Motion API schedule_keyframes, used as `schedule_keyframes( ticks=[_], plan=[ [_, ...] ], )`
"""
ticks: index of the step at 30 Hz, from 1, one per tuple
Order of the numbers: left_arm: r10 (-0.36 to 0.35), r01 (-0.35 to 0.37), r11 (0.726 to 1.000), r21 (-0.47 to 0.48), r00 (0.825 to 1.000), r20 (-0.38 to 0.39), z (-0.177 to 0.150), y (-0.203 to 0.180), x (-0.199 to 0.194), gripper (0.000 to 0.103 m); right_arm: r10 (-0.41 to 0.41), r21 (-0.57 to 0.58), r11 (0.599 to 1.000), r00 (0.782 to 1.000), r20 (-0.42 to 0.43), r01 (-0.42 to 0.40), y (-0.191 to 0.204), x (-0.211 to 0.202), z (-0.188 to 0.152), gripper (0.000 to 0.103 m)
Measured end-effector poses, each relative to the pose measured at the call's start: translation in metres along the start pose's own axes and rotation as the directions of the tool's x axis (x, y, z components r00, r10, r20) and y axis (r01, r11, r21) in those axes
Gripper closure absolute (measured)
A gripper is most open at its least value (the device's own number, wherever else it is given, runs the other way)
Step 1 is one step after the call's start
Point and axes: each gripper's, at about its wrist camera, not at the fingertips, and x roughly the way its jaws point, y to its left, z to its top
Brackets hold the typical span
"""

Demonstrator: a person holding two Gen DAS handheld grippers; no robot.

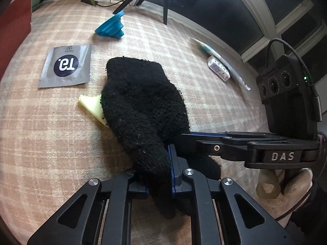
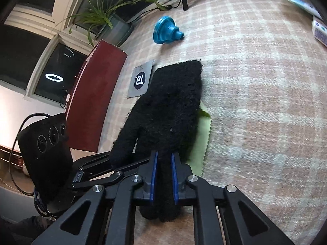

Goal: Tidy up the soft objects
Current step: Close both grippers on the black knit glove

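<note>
Both grippers clamp the same black knit glove (image 1: 141, 106): left gripper (image 1: 158, 175) pinches one finger between its blue-edged pads, right gripper (image 2: 163, 175) squeezes another finger. Its cuff lies far from the grippers on the pink plaid blanket (image 1: 51, 132), over a pale yellow-green cloth (image 1: 93, 107). Beyond lie a grey sachet (image 1: 65, 66) and a blue funnel (image 1: 111, 27).

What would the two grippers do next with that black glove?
Probably lift together. The left gripper and right gripper are each shut on fingers of the black knit glove, which lies over a yellow-green cloth on the plaid blanket.
</note>
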Motion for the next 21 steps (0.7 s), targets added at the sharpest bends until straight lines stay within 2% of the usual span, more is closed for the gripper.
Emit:
schedule_keyframes(
  ticks=[3,6,12,16,21],
  plan=[
    [0.004,-0.004,1.000,0.005,1.000,-0.002,-0.004,0.001,0.000,0.094,-0.030,0.001,1.000,0.999,-0.012,0.030,-0.001,0.005,0.000,0.092],
    [-0.013,0.013,1.000,-0.014,1.000,0.024,-0.006,0.002,-0.009,0.095,-0.003,0.029,1.000,1.000,-0.009,0.003,-0.001,0.004,-0.002,0.092],
    [-0.038,0.040,0.999,-0.018,0.997,0.067,-0.002,0.000,-0.027,0.095,0.018,0.009,1.000,1.000,0.024,-0.018,0.015,-0.008,0.000,0.093],
    [-0.025,0.026,1.000,-0.017,0.996,0.081,0.001,0.001,-0.036,0.096,0.033,0.009,0.999,0.999,0.032,-0.033,0.023,-0.011,0.005,0.094],
    [0.006,-0.004,0.999,-0.032,0.998,0.068,-0.004,0.012,-0.033,0.096,-0.022,-0.049,0.999,1.000,0.008,0.022,0.032,0.001,0.004,0.093]
  ],
)
